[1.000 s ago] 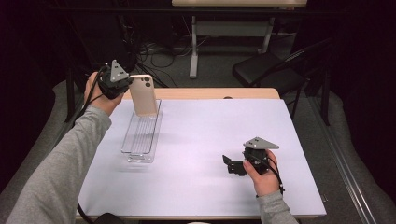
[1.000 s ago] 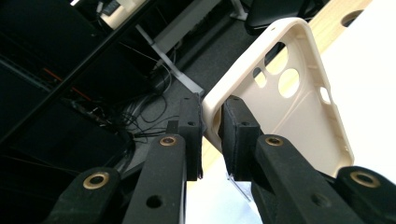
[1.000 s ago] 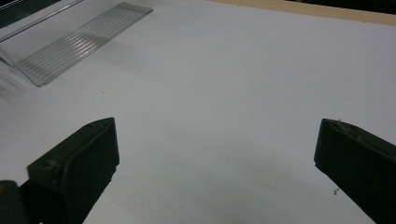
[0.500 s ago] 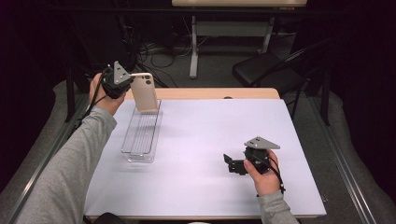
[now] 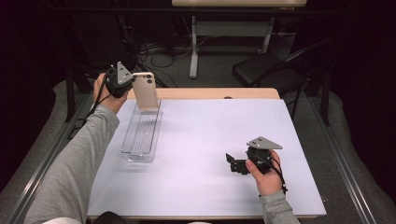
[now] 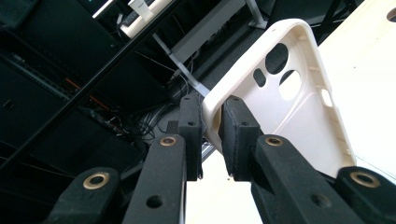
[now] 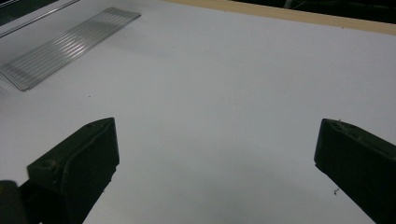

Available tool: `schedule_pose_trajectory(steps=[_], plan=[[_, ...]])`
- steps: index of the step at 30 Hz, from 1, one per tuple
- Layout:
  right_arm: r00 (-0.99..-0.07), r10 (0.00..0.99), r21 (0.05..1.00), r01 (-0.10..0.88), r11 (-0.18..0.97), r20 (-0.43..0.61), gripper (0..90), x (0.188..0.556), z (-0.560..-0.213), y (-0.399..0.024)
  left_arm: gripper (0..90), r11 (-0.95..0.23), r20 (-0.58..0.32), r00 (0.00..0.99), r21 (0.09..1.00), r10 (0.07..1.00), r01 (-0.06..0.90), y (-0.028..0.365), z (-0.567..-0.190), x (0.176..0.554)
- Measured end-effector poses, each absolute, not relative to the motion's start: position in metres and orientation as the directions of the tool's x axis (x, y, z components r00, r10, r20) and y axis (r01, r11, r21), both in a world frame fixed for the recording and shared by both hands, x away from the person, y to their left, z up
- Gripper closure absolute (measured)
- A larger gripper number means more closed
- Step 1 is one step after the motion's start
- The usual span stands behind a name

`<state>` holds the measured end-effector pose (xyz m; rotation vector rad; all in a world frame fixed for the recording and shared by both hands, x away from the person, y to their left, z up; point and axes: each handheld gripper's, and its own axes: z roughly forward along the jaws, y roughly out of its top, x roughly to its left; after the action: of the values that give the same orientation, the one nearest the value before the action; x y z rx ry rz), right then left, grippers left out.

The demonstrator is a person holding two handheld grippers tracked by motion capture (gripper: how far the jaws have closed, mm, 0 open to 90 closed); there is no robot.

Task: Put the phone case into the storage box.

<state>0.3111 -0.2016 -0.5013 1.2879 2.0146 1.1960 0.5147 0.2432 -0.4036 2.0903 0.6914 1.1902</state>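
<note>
The cream phone case [image 5: 146, 91] is hanging upright over the far end of the clear tray [image 5: 140, 135], not yet set inside. The left hand-held gripper [image 6: 211, 137] is pinching its edge; the right hand-held gripper [image 5: 233, 163] is resting open on the desk [image 5: 205, 121].

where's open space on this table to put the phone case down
The widest bare patch is the white mat between the clear tray and the right gripper, running up to the wooden far edge. The near strip in front of the tray is bare too. It is crowded at the tray's far end, where the left gripper holds the phone case.
</note>
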Motion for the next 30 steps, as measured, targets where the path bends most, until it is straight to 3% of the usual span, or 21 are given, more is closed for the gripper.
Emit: schedule_pose_trajectory(steps=[30], plan=[[-0.436,0.898,0.856,0.484,0.180,0.057,0.0,0.308,-0.505,-0.207,79.3,-0.657,0.556,0.429,0.743,0.712,0.127,0.244,-0.425,0.531]])
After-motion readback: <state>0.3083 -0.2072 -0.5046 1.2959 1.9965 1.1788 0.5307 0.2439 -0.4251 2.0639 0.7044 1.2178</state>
